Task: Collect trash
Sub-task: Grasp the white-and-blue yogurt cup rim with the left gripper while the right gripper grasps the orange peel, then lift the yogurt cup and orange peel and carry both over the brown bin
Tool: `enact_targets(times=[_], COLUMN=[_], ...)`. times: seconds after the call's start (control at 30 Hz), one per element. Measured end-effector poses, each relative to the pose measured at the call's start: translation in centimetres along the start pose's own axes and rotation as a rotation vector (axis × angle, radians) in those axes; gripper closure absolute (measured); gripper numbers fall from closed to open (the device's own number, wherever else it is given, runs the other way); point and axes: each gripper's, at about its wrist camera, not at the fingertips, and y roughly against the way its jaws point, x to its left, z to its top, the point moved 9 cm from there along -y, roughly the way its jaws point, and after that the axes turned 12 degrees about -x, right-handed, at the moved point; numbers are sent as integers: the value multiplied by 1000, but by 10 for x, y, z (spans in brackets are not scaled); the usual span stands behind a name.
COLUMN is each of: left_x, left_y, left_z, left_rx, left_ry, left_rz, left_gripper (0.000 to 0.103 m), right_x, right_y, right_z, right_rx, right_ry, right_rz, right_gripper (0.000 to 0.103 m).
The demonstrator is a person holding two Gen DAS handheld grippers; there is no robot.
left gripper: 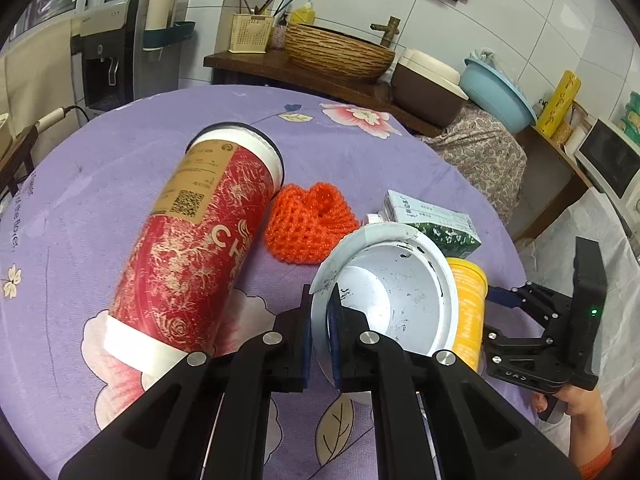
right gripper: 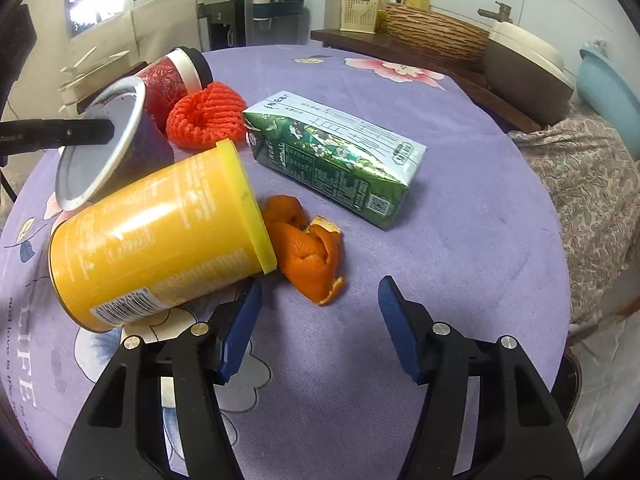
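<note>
The white paper cup (left gripper: 396, 292) is tipped on its side near the middle of the bench (left gripper: 120, 160), mouth toward you. The left gripper (left gripper: 322, 320) pinches the cup's rim: one finger is inside the mouth, the other outside, pressed together on the thin wall. Treat this cup as light and easily crushed; the rim is its stiffest part, so the present hold is the right one.

The yellow canister (right gripper: 160, 236) lies on its side touching the cup. It looks rigid, smooth and likely slippery; grip it across the body, not at the lid.

The right gripper (right gripper: 320, 312) hovers with its fingers spread, empty, just short of the orange peel (right gripper: 308, 248). The peel is soft and irregular; close on its thickest fold.

Further out lie the green carton (right gripper: 340, 156), stiff and flat-sided, the orange foam net (left gripper: 308, 220), soft and springy, and the tall red cup (left gripper: 192, 240).
</note>
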Motion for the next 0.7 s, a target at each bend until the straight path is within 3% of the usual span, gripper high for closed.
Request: enact_targets(times=[0.3, 0.43, 0.7], left_x=[-6, -10, -23], left_y=[11, 16, 25], left_z=[17, 22, 29], left_rx=[-62, -80, -113], left_ry=[-16, -18, -24], left_rz=[6, 4, -18], left_gripper=[95, 95, 95], right_x=[0, 0, 2], right_y=[-10, -10, -2], right_z=[4, 5, 1], right_rx=[6, 1, -34], right_ry=[-24, -33, -20], right_rz=[18, 19, -15], right_gripper=[55, 70, 76])
